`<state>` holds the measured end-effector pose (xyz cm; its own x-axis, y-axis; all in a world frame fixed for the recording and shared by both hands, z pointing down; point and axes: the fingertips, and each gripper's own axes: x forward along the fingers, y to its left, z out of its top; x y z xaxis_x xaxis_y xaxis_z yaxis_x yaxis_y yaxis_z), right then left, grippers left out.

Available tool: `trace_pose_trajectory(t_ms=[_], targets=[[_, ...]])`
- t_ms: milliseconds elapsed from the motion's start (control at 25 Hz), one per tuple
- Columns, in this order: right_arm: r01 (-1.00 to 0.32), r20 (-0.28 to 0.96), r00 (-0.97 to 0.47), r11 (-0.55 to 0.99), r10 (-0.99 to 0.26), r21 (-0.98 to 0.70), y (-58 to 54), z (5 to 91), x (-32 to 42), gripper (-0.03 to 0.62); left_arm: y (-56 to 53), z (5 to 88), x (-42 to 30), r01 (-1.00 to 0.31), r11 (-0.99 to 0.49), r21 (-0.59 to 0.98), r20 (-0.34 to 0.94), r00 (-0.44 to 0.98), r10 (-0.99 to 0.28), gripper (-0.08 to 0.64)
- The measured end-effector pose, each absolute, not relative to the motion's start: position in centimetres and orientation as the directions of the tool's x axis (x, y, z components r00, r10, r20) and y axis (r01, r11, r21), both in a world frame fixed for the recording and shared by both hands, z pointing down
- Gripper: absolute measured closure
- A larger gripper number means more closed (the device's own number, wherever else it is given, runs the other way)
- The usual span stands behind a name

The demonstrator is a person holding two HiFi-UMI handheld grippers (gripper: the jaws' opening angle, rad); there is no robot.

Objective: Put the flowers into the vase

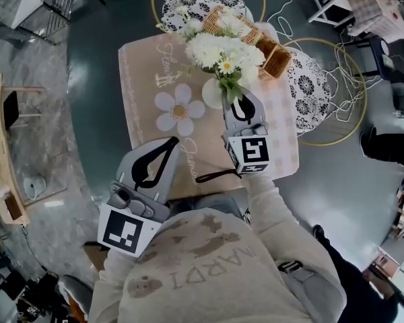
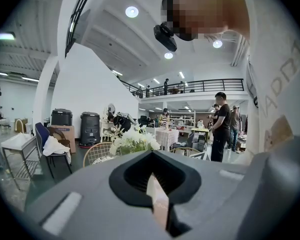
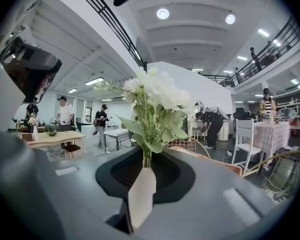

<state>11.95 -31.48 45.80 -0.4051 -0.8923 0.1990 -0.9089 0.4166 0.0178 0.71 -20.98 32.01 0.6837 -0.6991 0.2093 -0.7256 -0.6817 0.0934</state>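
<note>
**Right tool loose around the stems at the vase**

The right tool [image 1: 236,103] reaches across the table from the near side with its jaws a little apart. The green stems [image 3: 146,154] stand upright between the jaw tips, and the pads do not visibly clamp them. Through the gap between the jaws, the right gripper view shows a white shape straight below the stems that matches the vase. Leaves spread out above the tips, and the flowers [image 1: 222,51], a full bunch of white blooms, rise clear of the tool. In the head view the white vase [image 1: 212,94] sits just beside the tool's tip, on its left, with the bunch directly over it. Leaves hide its mouth, so how deep the stems go cannot be told.

The left tool [image 1: 170,141] hangs over the near left part of the table, well apart from the vase. Its jaws are closed tip to tip with nothing between them.

The table [image 1: 143,66] wears a pale pink cloth with a big daisy print [image 1: 180,110] just left of the vase. At the far edge, behind the bunch, lie wicker baskets [image 1: 276,58] and a few small white sprigs [image 1: 178,20]. Wire chairs [image 1: 320,89] with black-and-white cushions stand beyond and to the right of the table. The person's beige sweatshirt [image 1: 215,274] fills the bottom of the head view.
</note>
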Motion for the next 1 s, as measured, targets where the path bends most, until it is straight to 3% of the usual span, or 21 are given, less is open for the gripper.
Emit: trace_pose_trajectory(t_ms=[640,880,1000], targets=[[-0.951,0.271,-0.286,0.306,-0.919,0.033,-29.5,46.3,13.9,0.44,-20.0,31.6,0.6,-0.719,-0.69,0.085,0.2,0.691,-0.695,0.56],[-0.953,0.298,-0.299,0.301,-0.906,-0.04,-28.2,47.2,14.4,0.443,-19.1,31.4,0.6,-0.712,-0.697,0.079,0.191,0.698,-0.691,0.56],[-0.949,0.276,-0.314,0.31,-0.908,-0.06,-27.0,46.1,14.2,0.506,-18.5,31.2,0.5,-0.709,-0.701,0.079,0.183,0.702,-0.688,0.56]])
